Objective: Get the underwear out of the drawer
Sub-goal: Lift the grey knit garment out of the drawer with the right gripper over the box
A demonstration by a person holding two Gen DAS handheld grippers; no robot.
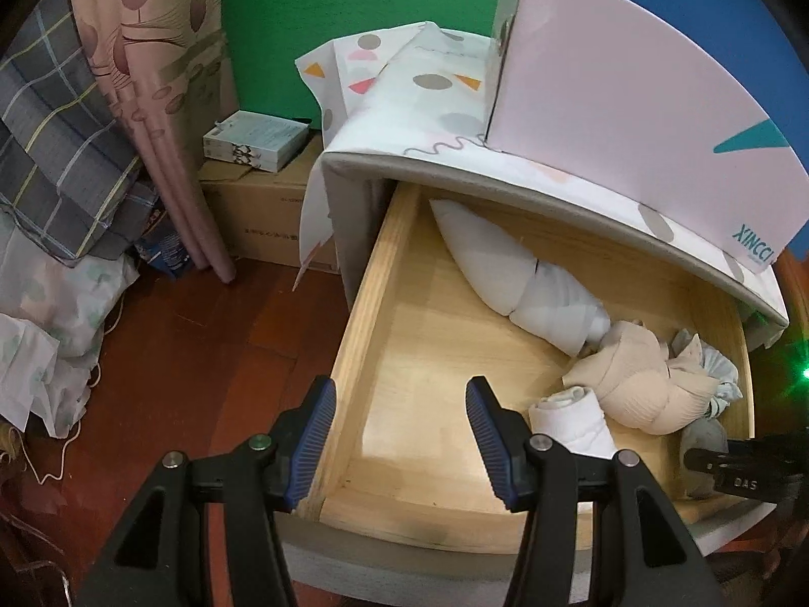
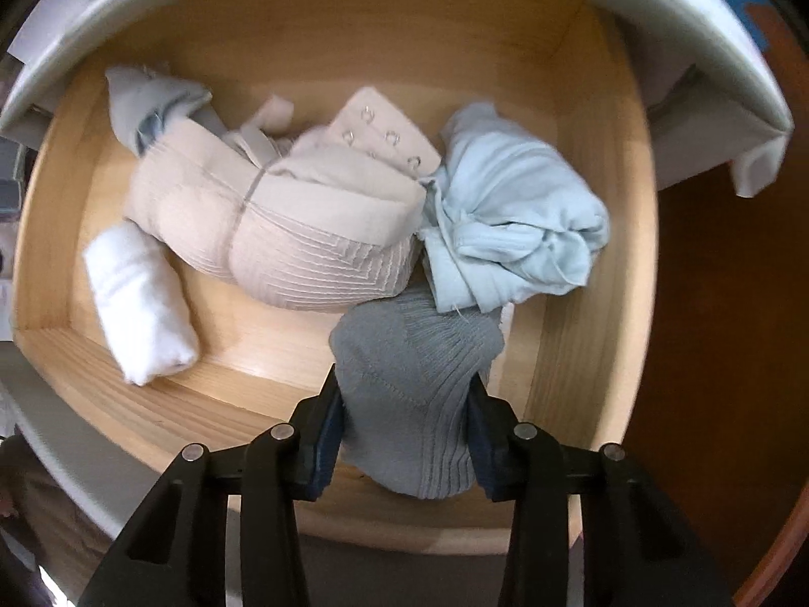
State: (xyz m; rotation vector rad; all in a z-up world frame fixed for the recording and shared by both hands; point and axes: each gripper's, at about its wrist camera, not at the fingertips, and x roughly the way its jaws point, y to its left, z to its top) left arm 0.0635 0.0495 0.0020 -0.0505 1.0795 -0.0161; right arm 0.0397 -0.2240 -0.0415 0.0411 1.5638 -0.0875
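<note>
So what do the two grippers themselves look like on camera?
Both match: the left gripper and right gripper have black plastic scissor-style arms with round silver pivot bolts, and blue ribbed pads on the fingertips. No cables or sleeves show.

Wood drawer (image 2: 566, 354) pulled open. On its floor: beige bra (image 2: 283, 232), white roll (image 2: 139, 298), blue cloth (image 2: 515, 222) w/ long white bundle (image 1: 510, 273) at back.

My left wrist view slants down over the open drawer (image 1: 354, 334) from its front corner, my right looks straight down, close in, both sharing the beige bra (image 2: 273, 232).
</note>
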